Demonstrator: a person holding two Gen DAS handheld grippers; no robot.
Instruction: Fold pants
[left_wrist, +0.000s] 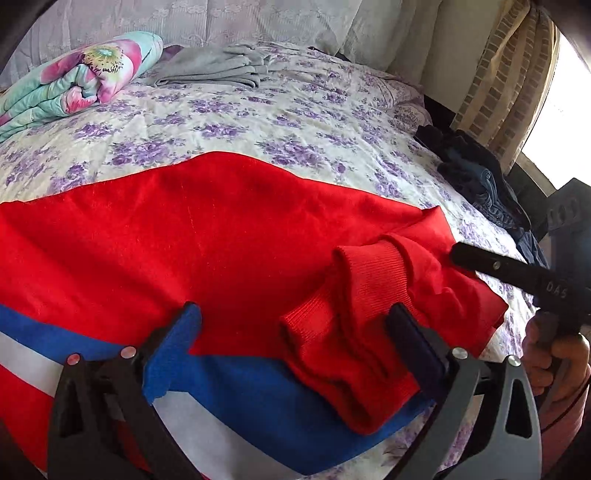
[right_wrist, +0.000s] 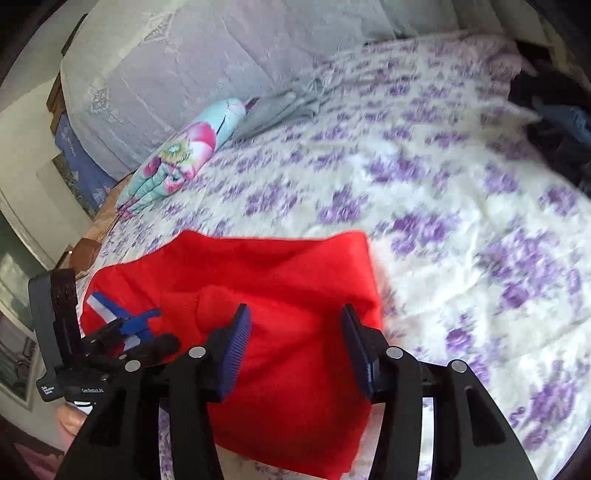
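**Red pants spread on the bed, both claws released**

Left wrist view: the red pants are seen lying partly folded on the bed, with a blue and white stripe along the near edge; a ribbed cuff is bunched on top of the pants, between the spread fingers of the left claw, which is released and grasps nothing; the right claw is seen at the pants' right edge; beyond the pants a rolled floral quilt and folded grey cloth are seen, and dark clothes are piled to the pants' right.

Right wrist view: the right claw is held over the pants, its fingers apart and nothing between them; the left claw is seen at the pants' left side; the sheet beyond the pants is blurred.
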